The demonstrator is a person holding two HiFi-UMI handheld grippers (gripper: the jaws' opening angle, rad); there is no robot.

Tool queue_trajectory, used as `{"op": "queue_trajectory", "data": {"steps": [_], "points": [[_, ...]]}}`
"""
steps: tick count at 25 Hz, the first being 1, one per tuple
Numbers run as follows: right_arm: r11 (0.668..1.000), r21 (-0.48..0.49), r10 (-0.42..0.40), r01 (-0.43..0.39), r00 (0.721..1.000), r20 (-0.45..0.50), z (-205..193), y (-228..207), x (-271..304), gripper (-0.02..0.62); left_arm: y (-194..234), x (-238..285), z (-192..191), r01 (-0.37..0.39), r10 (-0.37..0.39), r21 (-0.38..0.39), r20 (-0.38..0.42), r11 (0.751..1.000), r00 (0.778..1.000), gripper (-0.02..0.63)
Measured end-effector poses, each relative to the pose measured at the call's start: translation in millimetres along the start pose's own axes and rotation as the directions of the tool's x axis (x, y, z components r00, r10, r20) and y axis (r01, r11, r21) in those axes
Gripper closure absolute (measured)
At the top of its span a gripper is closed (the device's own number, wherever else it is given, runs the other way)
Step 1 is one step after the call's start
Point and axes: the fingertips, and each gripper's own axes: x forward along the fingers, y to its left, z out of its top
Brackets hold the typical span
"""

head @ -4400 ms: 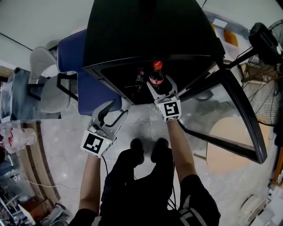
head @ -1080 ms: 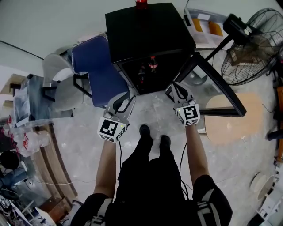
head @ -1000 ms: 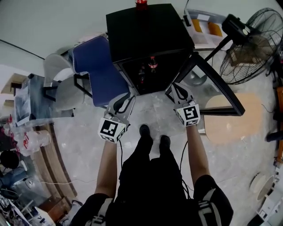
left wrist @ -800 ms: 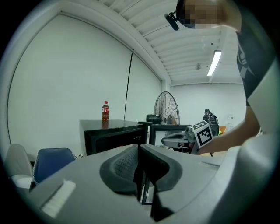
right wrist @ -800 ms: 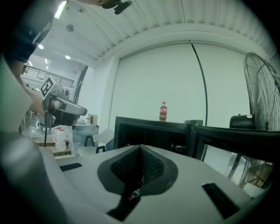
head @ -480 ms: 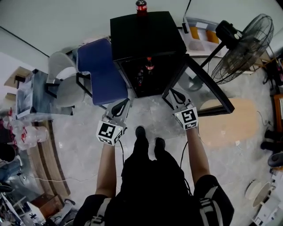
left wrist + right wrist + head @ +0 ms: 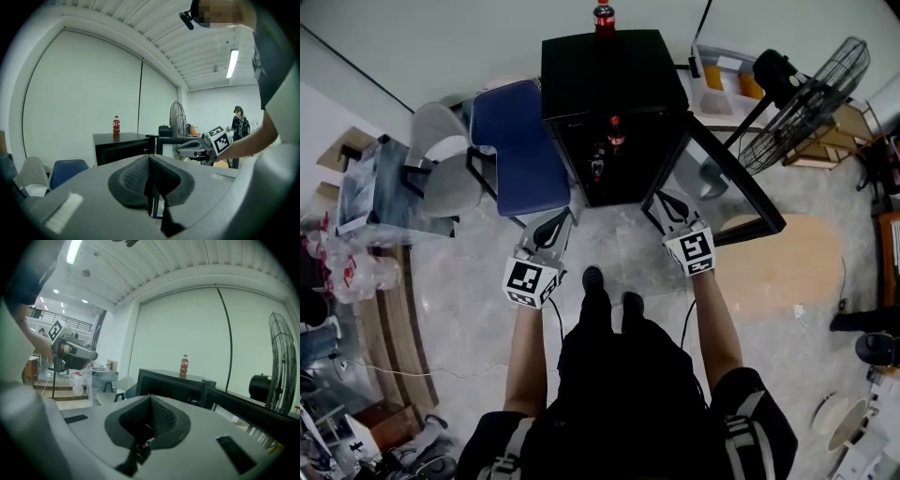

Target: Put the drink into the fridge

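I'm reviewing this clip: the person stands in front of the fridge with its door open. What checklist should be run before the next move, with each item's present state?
1. The left gripper is free: ok, jaws together with nothing between them.
2. The right gripper is free: ok, jaws together, empty.
3. The small black fridge is open: ok, its glass door is swung out to the person's right.
4. A drink is inside: ok, a red-capped dark bottle stands in the open compartment.
5. All drinks are in: not ok, a second red-capped cola bottle stands on top of the fridge.
6. There is free space inside for it: cannot tell, the interior is too dark.
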Motion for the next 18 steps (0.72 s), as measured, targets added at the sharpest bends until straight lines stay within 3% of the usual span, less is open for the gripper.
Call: {"op": "queue_trajectory", "data": {"steps": [18], "points": [[0.999, -0.002, 0.036, -0.036, 0.999, 0.001, -4.5, 10.3, -52.5, 0.594, -50.1, -34.3, -1.0, -0.055, 0.055, 0.013, 0.001, 0.998, 0.998, 0.607]]}}
